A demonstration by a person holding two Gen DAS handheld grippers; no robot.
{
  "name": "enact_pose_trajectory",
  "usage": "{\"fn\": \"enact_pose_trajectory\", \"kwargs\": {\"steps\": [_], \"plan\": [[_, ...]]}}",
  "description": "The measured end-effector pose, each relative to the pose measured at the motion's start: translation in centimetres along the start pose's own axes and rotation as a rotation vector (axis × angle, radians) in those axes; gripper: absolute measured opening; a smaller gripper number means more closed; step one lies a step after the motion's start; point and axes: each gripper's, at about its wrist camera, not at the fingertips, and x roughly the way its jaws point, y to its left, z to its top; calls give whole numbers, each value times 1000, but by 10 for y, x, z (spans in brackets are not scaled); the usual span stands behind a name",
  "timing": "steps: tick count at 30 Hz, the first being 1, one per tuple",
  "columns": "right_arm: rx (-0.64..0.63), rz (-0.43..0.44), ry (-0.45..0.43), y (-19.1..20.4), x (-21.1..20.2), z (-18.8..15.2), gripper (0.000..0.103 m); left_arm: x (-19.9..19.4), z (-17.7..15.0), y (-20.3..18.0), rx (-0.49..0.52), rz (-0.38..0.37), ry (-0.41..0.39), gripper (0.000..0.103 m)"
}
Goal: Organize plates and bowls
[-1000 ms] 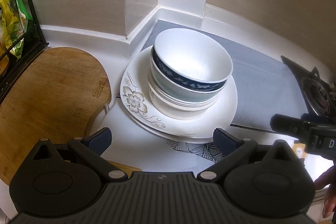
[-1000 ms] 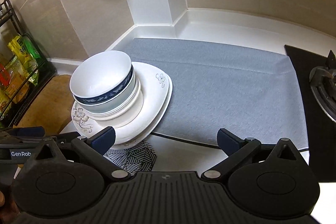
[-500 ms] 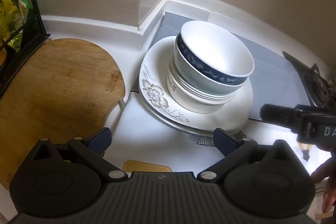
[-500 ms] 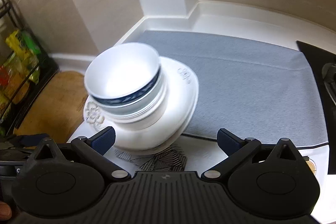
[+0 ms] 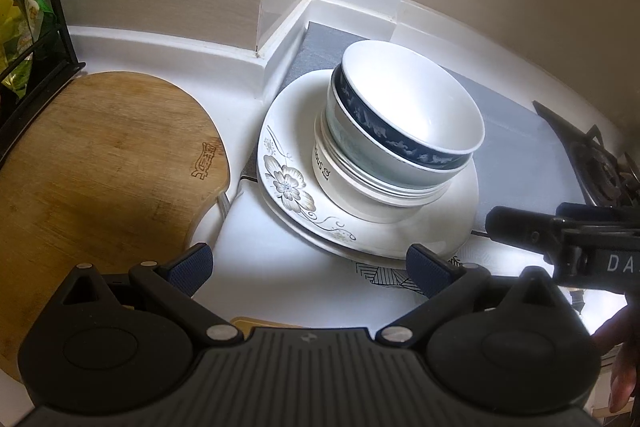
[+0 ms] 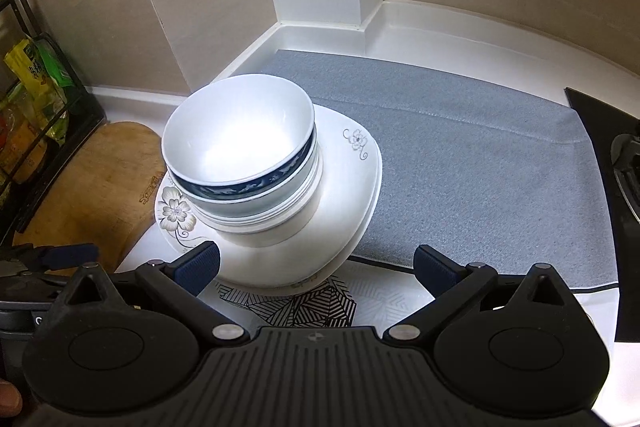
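Kitchen counter (image 6: 400, 301) — stacked bowls (image 6: 240, 155) on plates (image 6: 352, 195); left tool (image 5: 308, 267), right tool (image 6: 316, 267) both wide apart, empty.

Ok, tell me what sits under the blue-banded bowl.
The blue-banded bowl is nested in a stack of white bowls, which stands on floral plates. The plates partly overlap a grey mat. How many bowls and plates there are is hidden.

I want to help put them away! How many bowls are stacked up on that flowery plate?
At least 3: a blue-banded bowl on top, a pale bowl under it, a white bowl at the bottom. Thin rims between them hint at more, hidden.
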Motion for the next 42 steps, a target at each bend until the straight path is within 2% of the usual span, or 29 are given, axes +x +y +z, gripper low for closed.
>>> {"fn": "enact_pose_trajectory", "kwargs": {"steps": [42], "plan": [[6,25,-7,-2,1,0,103,0,6,1,23,22,-12,103]]}}
